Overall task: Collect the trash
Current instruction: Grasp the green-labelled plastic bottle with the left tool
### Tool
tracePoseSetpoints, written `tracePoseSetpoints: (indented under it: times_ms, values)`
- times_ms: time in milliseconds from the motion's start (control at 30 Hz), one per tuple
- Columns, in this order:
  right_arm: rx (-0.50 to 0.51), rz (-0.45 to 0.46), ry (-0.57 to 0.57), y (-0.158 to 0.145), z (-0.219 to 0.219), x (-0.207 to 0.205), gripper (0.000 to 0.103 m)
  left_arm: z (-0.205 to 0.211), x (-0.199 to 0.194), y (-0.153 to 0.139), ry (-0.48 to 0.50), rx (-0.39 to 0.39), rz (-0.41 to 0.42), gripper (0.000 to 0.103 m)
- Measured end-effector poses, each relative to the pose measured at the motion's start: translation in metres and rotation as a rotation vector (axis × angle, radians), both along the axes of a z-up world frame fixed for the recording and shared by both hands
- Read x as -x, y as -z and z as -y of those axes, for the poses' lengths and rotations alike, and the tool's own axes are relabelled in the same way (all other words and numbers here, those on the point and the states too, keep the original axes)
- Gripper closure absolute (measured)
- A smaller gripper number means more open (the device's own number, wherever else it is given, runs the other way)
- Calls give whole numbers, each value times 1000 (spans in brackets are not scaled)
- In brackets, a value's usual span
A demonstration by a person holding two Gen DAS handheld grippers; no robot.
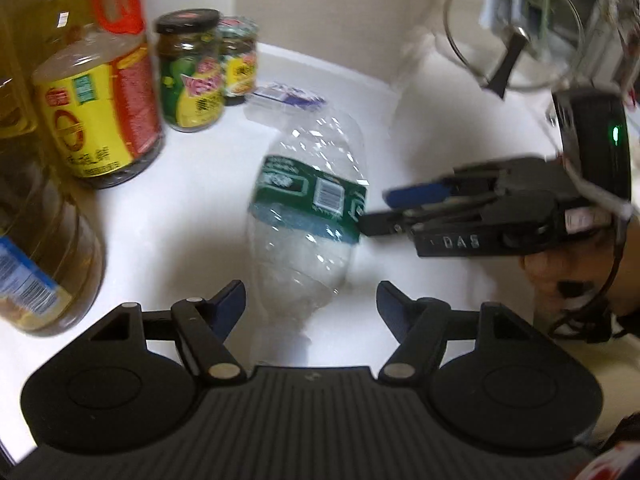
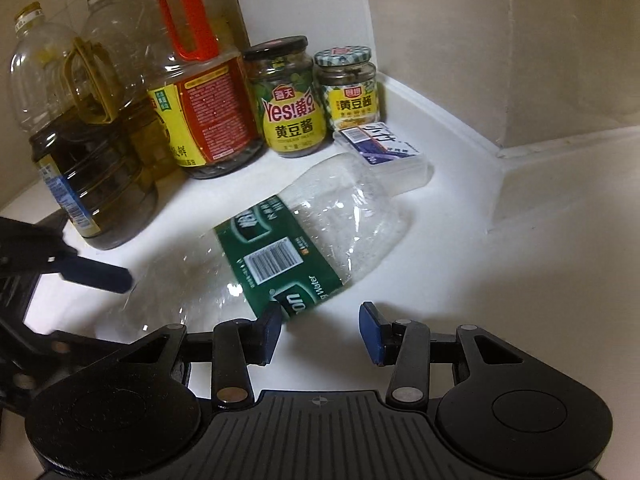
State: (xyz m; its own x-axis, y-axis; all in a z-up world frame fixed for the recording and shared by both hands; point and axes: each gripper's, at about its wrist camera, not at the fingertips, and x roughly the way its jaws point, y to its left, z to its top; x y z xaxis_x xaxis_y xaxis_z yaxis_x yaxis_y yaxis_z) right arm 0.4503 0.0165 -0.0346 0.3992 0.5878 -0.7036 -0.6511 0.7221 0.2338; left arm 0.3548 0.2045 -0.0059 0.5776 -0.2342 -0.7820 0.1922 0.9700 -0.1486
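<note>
Nearest the left wrist camera, the left gripper [image 1: 311, 300] hangs with its jaws released and spread wide, grasping nothing; the neck end of a crushed clear plastic bottle [image 1: 310, 204] lies on the white desk [image 1: 180, 216] between and just beyond the two blue pads, and no pad presses on it. The right gripper [image 2: 320, 330] also has its jaws released and apart, with nothing clamped; its left pad sits at the edge of the bottle's green label [image 2: 280, 258], though whether it touches cannot be told.

That bottle lies on its side in the middle of the desk, flattened, with a barcode facing up. In the left wrist view the right gripper [image 1: 374, 210] comes in from the right, held by a hand [image 1: 580, 276], its tips at the label's edge. In the right wrist view a blue finger of the left gripper [image 2: 100, 276] reaches in from the left, near the bottle's neck end.

Behind the bottle, a small clear plastic box [image 2: 384, 150] lies just beside its base. Farther back stand two sauce jars [image 2: 294, 102] side by side, a big oil bottle with an orange handle [image 2: 200, 92] and more oil bottles [image 2: 88, 152] to the left, all against the wall.
</note>
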Motion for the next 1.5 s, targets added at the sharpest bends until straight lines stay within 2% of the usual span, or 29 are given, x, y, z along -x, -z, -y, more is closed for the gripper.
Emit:
tracePoseSetpoints:
  times_ms: [100,167,233,300,467,567,700,767,800,967,1033,1100,1233,1300,1500]
  values:
    - [32,34,-46,1,1,-2,58,-8,-15,-3,-82,9,12,33]
    - [51,56,-69,2,4,-5,61,-11,-31,1,-97,35,-9,33]
    - [68,69,-82,3,7,-9,74,-10,-46,5,-100,43,-37,33]
    - [103,104,-118,4,6,-12,79,-8,-57,9,-84,63,-56,33]
    - [107,135,-230,8,1,-16,80,-2,-75,23,-45,73,-122,36]
    - [87,135,-284,10,-2,-19,80,-4,-81,19,-52,134,-129,38]
    - [56,124,-290,13,2,-22,82,0,-80,9,-36,161,-124,41]
    - [41,117,-293,14,5,-23,84,-6,-83,5,-57,193,-124,52]
    - [38,119,-298,14,5,-23,85,-11,-85,3,-73,215,-128,54]
    - [34,136,-302,14,8,-20,88,-14,-88,5,-89,278,-139,56]
    - [38,141,-318,14,7,-17,88,-10,-92,9,-89,223,-157,56]
    - [41,145,-356,13,5,-12,88,-3,-96,13,-74,160,-134,54]
    - [69,191,-390,13,1,-2,88,-6,-105,14,-93,194,-144,53]
    - [66,194,-382,14,3,-2,88,-9,-104,11,-87,238,-150,53]
    - [63,192,-352,15,10,-2,88,-27,-93,6,-74,446,-164,55]
